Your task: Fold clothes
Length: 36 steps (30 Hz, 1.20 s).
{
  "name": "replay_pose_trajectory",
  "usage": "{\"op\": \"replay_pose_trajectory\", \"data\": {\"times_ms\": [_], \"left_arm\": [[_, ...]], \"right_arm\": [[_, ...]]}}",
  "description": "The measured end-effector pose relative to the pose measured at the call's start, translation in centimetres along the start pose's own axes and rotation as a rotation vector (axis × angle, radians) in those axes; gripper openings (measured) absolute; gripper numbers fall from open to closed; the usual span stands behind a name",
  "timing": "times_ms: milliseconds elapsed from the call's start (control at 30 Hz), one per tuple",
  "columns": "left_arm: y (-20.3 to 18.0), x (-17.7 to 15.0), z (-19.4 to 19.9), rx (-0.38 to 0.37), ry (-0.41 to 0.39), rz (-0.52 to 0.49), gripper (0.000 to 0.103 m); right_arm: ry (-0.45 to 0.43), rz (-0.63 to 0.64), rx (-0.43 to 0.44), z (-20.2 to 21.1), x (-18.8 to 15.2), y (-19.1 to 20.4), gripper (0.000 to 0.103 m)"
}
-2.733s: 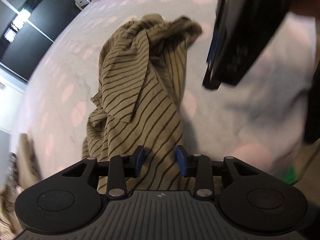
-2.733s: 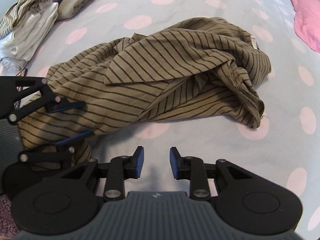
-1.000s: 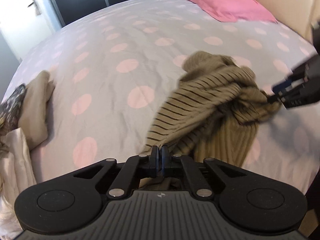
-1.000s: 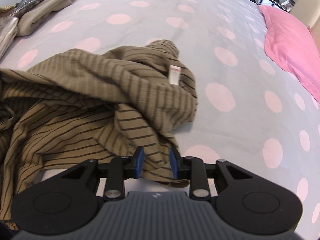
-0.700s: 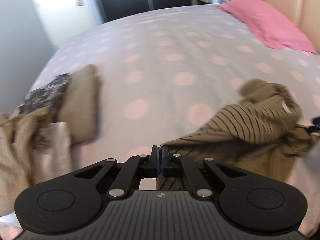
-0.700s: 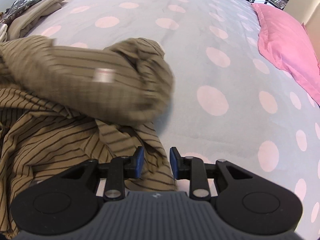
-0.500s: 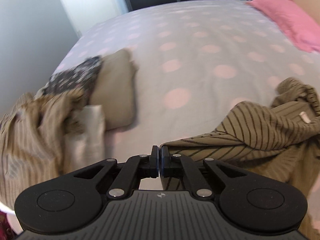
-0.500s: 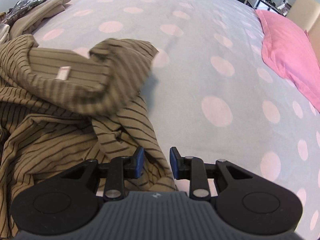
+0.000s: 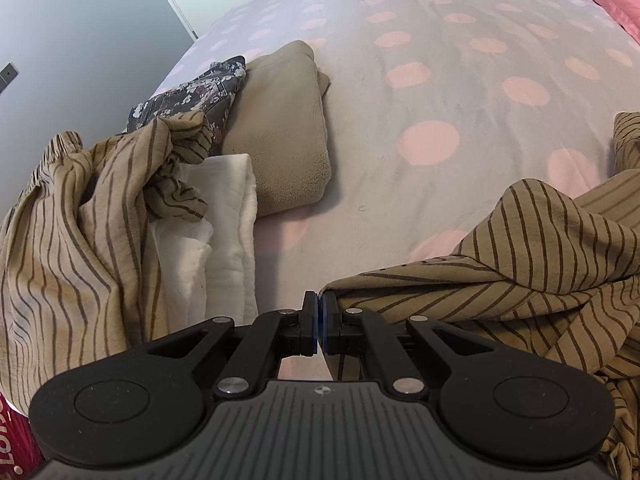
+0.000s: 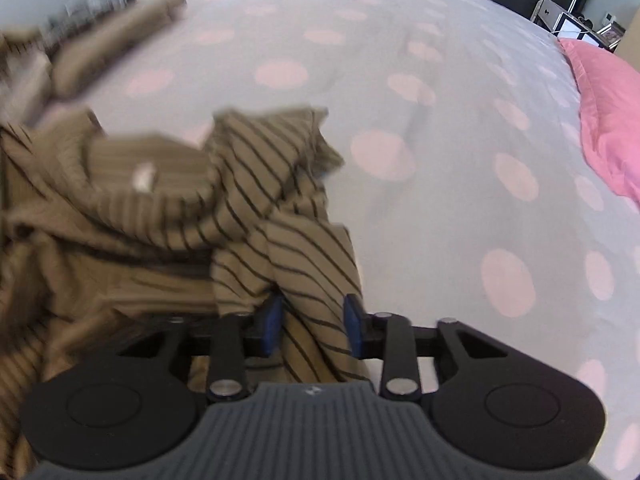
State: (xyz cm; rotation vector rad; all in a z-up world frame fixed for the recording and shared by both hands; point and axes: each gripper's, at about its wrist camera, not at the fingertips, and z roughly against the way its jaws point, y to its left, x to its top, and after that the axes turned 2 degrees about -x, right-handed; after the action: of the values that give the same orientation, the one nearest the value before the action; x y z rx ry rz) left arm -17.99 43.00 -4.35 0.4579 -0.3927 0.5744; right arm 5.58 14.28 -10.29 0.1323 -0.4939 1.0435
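While the left claw [image 9: 319,322] was pinched fully together on an edge of the crumpled tan garment with thin dark stripes [image 9: 520,276], the right claw [image 10: 313,322] stood apart, a fold of the same cloth lying between its blue pads [image 10: 271,322] without being squeezed. That garment lay in a rumpled heap on the grey bed cover with pale pink dots [image 9: 440,80], stretching from one claw to the other. Only the left view showed the side pile: a folded beige fleece [image 9: 280,140], a folded white quilted cloth [image 9: 224,240], a dark floral piece [image 9: 192,96] and another striped beige garment [image 9: 72,240]. Only the right view, blurred at its left, showed the small white label [image 10: 143,178] on the garment and more of the pink pillow [image 10: 608,120].
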Motion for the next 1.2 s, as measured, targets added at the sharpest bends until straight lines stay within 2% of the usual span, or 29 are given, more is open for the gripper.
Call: {"op": "replay_pose_trajectory", "data": {"times_ms": [67, 133, 333, 500, 567, 633, 667, 767, 867, 967, 1000, 1200], "left_arm": [[0.1, 0.0, 0.3, -0.005, -0.009, 0.010, 0.000], [0.3, 0.2, 0.9, -0.010, -0.036, 0.030, 0.000], [1.3, 0.7, 3.9, -0.025, -0.135, 0.096, 0.000], [3.5, 0.1, 5.9, -0.028, -0.161, 0.167, 0.000], [4.0, -0.3, 5.9, -0.034, -0.142, 0.175, 0.000], [4.0, -0.9, 5.7, -0.035, -0.114, 0.160, 0.000], [3.7, -1.2, 5.5, -0.033, -0.097, 0.144, 0.000], [2.6, -2.2, 4.4, -0.030, -0.034, 0.090, 0.000], [0.7, -3.2, 2.9, 0.009, 0.023, -0.006, 0.000], [-0.5, -3.8, 2.2, 0.047, 0.045, -0.078, 0.000], [-0.7, -4.0, 2.0, 0.053, 0.051, -0.088, 0.000], [-0.8, -4.2, 1.8, 0.059, 0.064, -0.089, 0.000]], "right_arm": [[0.029, 0.011, -0.040, -0.5, 0.0, 0.3, 0.002], [0.010, -0.024, -0.071, 0.3, -0.2, -0.5, 0.002], [-0.073, -0.235, -0.193, 5.7, -1.8, -4.8, 0.001], [-0.122, -0.409, -0.281, 10.6, -4.8, -8.3, 0.001], [-0.093, -0.452, -0.331, 11.4, -6.3, -9.2, 0.001], [-0.017, -0.498, -0.362, 10.8, -7.4, -10.0, 0.001], [0.010, -0.511, -0.366, 10.5, -7.8, -10.1, 0.001], [-0.004, -0.478, -0.342, 10.9, -8.4, -9.5, 0.001], [-0.018, -0.446, -0.318, 11.3, -9.0, -8.9, 0.003], [-0.032, -0.414, -0.294, 11.7, -9.5, -8.3, 0.012], [-0.036, -0.403, -0.286, 11.8, -9.7, -8.1, 0.018], [-0.070, -0.327, -0.236, 12.7, -10.7, -6.7, 0.019]]}}
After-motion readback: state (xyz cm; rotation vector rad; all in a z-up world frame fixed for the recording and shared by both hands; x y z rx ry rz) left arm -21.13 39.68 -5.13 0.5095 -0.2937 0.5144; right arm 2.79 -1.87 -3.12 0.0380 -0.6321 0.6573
